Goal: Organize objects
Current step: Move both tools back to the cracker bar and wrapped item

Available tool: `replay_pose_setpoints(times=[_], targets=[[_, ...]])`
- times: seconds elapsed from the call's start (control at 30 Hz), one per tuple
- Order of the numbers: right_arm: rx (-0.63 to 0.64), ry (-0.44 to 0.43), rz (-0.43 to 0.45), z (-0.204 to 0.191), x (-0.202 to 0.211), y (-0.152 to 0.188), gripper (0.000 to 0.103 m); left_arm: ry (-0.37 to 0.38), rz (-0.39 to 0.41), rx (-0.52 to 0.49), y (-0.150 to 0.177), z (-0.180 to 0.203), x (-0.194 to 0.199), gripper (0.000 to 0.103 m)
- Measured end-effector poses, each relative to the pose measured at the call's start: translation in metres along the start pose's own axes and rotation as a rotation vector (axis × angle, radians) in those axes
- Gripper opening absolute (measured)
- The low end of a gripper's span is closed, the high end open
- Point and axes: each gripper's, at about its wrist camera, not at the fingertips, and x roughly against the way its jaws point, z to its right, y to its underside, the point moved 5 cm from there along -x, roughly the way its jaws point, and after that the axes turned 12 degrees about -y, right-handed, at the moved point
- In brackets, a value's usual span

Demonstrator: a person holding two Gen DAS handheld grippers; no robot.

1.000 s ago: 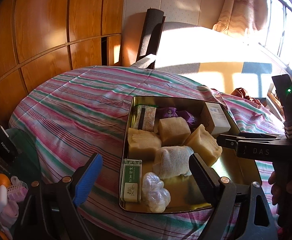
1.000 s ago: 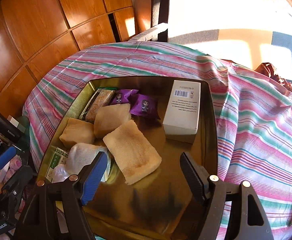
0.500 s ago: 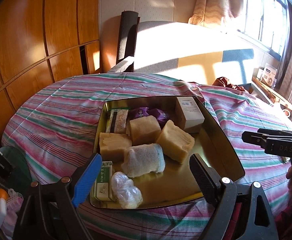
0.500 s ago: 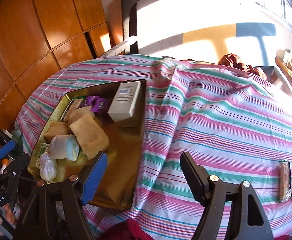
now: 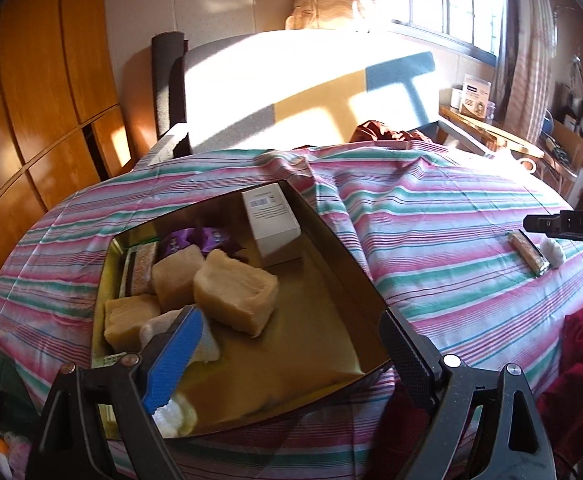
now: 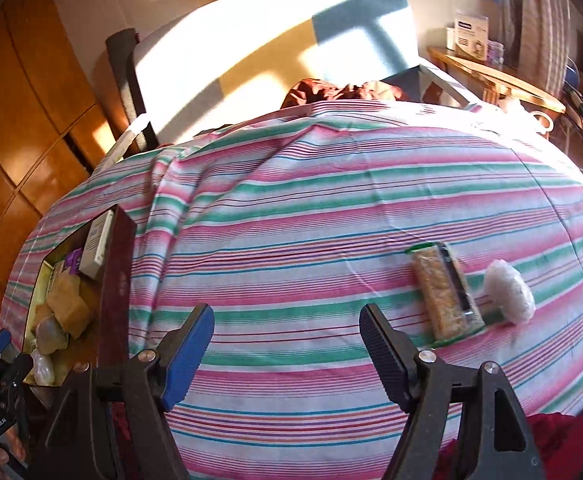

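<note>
A gold metal tin (image 5: 331, 264) is seen on the striped cloth (image 6: 331, 208) that covers the counter. Inside the tin, a white carton (image 5: 269, 216) is stood at the far corner, with purple wrapped sweets (image 5: 195, 238) just beside it and a grain bar (image 5: 143, 268) against the tin's left wall. Three tan sponge-like blocks (image 5: 233, 294) are grouped near the tin's middle, and a white cloth roll (image 5: 159, 326) is lodged against the nearest block.

The left gripper (image 5: 287, 360) is held over the near edge of the tin, its fingers spread apart with nothing between them.

Well to the right of the tin, a wrapped grain bar (image 6: 445, 292) is laid on the cloth, and a clear crinkled packet (image 6: 509, 294) is found just beside it on the side away from the tin. The right gripper (image 6: 287, 352) is held above bare cloth between the tin and that bar, its fingers likewise released and empty.
</note>
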Motion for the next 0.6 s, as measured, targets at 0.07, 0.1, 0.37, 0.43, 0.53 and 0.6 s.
replay_pose_setpoints(times=[0.07, 0.1, 0.37, 0.43, 0.53, 0.6], targets=[[-0.041, 0.022, 0.009, 0.024, 0.014, -0.002, 0.076, 0.027, 0.004, -0.038, -0.003, 0.018, 0.0, 0.091], [-0.06, 0.036, 0.013, 0.036, 0.02, -0.003, 0.076, 0.038, 0.005, -0.057, -0.004, 0.027, -0.001, 0.091], [-0.128, 0.172, -0.07, 0.127, 0.046, -0.006, 0.077, 0.136, -0.008, -0.162, -0.011, 0.085, -0.008, 0.091], [-0.149, 0.194, -0.104, 0.147, 0.048, -0.005, 0.077, 0.151, -0.014, -0.177, -0.012, 0.095, -0.01, 0.091], [-0.145, 0.216, -0.175, 0.167, 0.044, 0.0, 0.077, 0.168, -0.026, -0.194, -0.011, 0.107, -0.013, 0.091], [-0.126, 0.223, -0.22, 0.173, 0.036, 0.002, 0.077, 0.177, -0.037, -0.205, -0.011, 0.115, -0.017, 0.091]])
